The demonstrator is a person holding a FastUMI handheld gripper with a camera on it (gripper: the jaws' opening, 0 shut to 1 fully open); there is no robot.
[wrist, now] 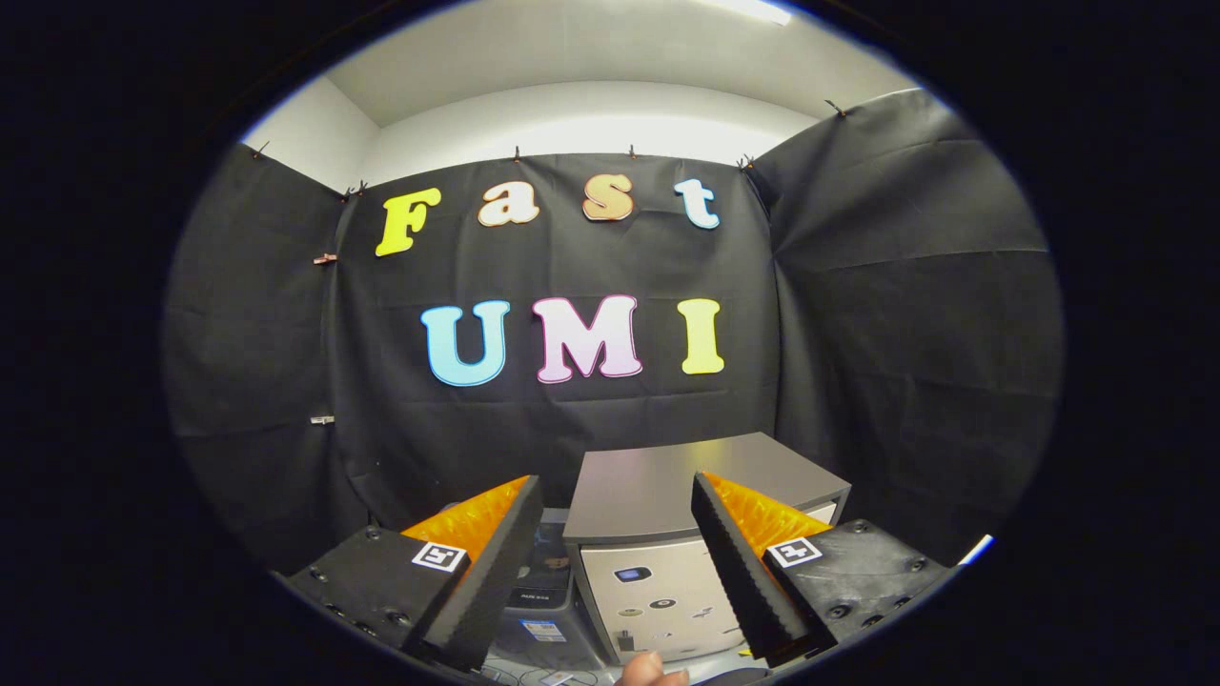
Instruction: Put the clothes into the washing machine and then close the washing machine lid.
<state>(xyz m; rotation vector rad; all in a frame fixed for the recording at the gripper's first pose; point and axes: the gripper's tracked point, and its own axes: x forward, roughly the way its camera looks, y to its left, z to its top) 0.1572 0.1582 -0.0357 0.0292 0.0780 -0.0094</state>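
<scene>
The washing machine point(667, 534) sits low in the middle of the frame, a small boxy unit with a pale front panel and a flat grey lid point(667, 481) lying closed on top. Its inside cannot be seen. Small stickers and a dark oval mark dot the front. To its left, a dark box or bin point(543, 572) stands just beside it; its contents are unclear. The tongs point(615, 572) are spread wide with nothing between them, the machine showing in the gap. A fingertip point(653, 670) shows at the bottom centre. Black cloth point(905, 333) covers the booth walls behind, with a white wall and ceiling point(591, 105) above.
</scene>
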